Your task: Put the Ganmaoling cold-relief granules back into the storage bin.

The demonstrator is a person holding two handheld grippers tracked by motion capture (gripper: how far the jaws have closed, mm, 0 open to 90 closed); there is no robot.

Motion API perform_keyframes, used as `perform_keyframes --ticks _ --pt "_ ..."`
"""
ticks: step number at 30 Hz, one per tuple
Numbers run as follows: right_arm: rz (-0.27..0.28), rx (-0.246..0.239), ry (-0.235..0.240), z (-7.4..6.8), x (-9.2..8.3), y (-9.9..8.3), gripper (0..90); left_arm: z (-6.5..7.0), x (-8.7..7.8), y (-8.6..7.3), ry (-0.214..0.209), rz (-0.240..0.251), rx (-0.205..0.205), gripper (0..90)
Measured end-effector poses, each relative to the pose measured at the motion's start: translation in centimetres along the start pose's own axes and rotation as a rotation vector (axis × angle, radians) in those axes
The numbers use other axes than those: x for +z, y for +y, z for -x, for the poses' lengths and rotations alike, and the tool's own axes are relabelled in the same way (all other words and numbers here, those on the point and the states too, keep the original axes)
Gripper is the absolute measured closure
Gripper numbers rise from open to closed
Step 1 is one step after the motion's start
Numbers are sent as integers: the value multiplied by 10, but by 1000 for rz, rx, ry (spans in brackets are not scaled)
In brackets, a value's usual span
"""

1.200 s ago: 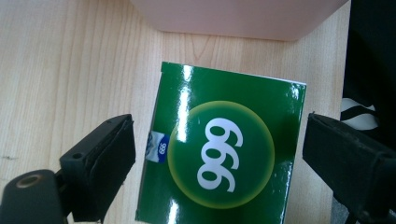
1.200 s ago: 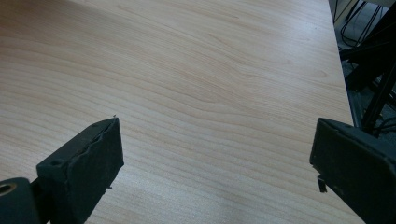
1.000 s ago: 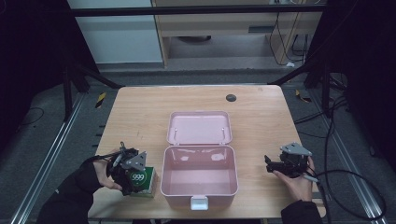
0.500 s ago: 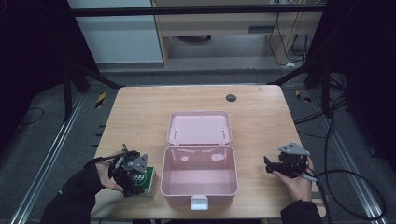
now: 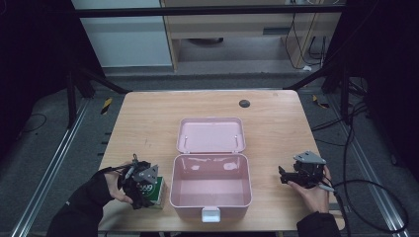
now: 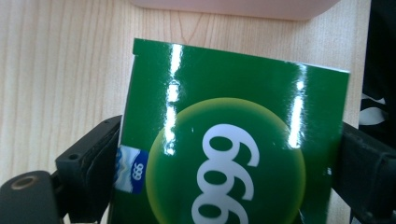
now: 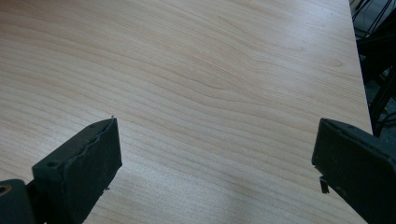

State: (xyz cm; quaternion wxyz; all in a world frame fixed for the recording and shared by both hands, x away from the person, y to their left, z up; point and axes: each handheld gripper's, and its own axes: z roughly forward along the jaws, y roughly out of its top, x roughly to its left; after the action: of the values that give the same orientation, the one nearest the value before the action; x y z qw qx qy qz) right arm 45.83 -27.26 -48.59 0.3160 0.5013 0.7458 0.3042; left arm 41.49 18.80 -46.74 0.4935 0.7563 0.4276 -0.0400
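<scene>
We have the left gripper clamped on a green carton printed with "999" in white on a yellow-green disc; in the left gripper view both black jaws press against its two sides. The carton sits low at the table's near edge, just to the inside of our left hand, and whether its base rests on the wood or is a little clear of it we cannot tell. Straight ahead of that gripper's jaws the wall of the pink storage box shows at the top of its view, close by.

The box stands open, its lid laid back flat beyond it, and its tub looks empty. So we judge the opening done and the grasp made, while the loading is left: lifting the carton, carrying it sideways over the rim, setting it inside and letting go, and perhaps closing the lid afterwards.

Our right gripper waits on the far side of the box, jaws spread wide with nothing between them but bare wood.
</scene>
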Motion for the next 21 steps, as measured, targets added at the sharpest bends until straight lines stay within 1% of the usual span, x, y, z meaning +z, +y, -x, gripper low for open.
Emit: perform_keyframes --ticks 4,10,15,18,21 --pt "-1 4 -1 0 0 0 18 -1 1 -1 -3 -4 -2 84" --pt "-5 7 5 0 0 0 18 -2 0 0 8 -7 -2 118" --pt "-7 6 5 0 0 0 19 -4 -3 2 13 -22 17 137" --pt "-9 5 6 0 0 0 19 -6 -6 6 21 -41 36 142" --pt "-8 5 5 0 0 0 20 -5 -14 12 13 -51 51 144"
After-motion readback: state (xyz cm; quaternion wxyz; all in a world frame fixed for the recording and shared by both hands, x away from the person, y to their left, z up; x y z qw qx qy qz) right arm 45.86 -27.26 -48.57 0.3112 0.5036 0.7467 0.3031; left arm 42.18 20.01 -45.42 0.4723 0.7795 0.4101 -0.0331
